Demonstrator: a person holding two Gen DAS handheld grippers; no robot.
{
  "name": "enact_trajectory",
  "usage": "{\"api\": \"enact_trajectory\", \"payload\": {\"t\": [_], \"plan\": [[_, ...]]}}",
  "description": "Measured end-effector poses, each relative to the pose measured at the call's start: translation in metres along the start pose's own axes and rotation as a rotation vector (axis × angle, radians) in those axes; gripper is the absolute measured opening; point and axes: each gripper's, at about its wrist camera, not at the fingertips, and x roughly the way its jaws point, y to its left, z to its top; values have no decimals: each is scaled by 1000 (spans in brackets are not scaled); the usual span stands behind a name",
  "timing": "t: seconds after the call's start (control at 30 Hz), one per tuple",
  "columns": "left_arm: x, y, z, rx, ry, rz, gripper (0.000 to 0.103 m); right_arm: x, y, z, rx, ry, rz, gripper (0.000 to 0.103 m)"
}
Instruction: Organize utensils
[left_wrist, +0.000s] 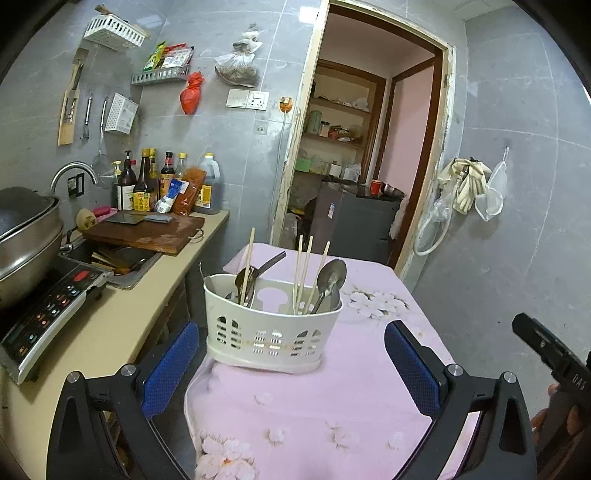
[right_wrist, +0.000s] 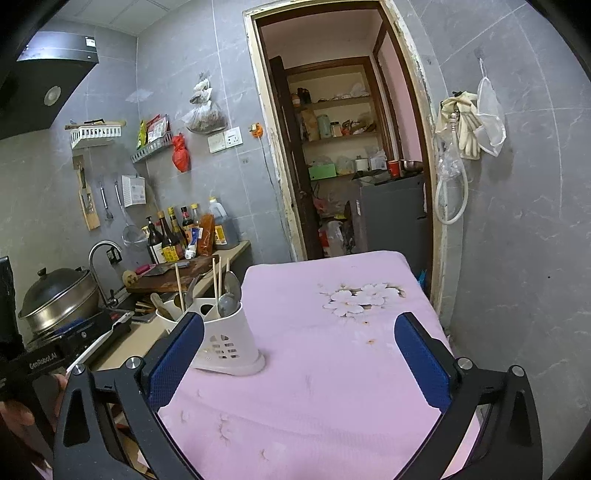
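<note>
A white slotted utensil caddy (left_wrist: 271, 325) stands on the pink flowered cloth of the table (left_wrist: 354, 391). Wooden chopsticks (left_wrist: 303, 275) and metal spoons (left_wrist: 330, 278) stick up out of it. My left gripper (left_wrist: 291, 358) is open, its blue pads wide apart just in front of the caddy, nothing between them. In the right wrist view the caddy (right_wrist: 225, 339) sits at the table's left edge, partly behind the left blue pad (right_wrist: 177, 360). My right gripper (right_wrist: 301, 363) is open over bare cloth (right_wrist: 332, 387), to the right of the caddy.
A counter (left_wrist: 147, 295) runs along the left with an induction hob (left_wrist: 48, 317), a steel pot (left_wrist: 26, 236), a sink, a cutting board (left_wrist: 147, 232) and several sauce bottles (left_wrist: 147, 181). A doorway (left_wrist: 369, 147) opens behind the table. Gloves and a hose hang on the right wall (left_wrist: 465, 184).
</note>
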Motion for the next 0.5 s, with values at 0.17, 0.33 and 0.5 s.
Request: {"api": "enact_trajectory", "payload": {"t": [0.17,0.33,0.5], "plan": [[-8,-1,-5,9,-6,4,101,-9,-3,-3,1,-15,-32,102],[-11,-3,-7,8,-7,1,101,-15,-4,-5,-12,-14,-41,102],[-13,-8,-8,24,-7,-3,101,-14,-6,-6,-12,0,-42,102]]}}
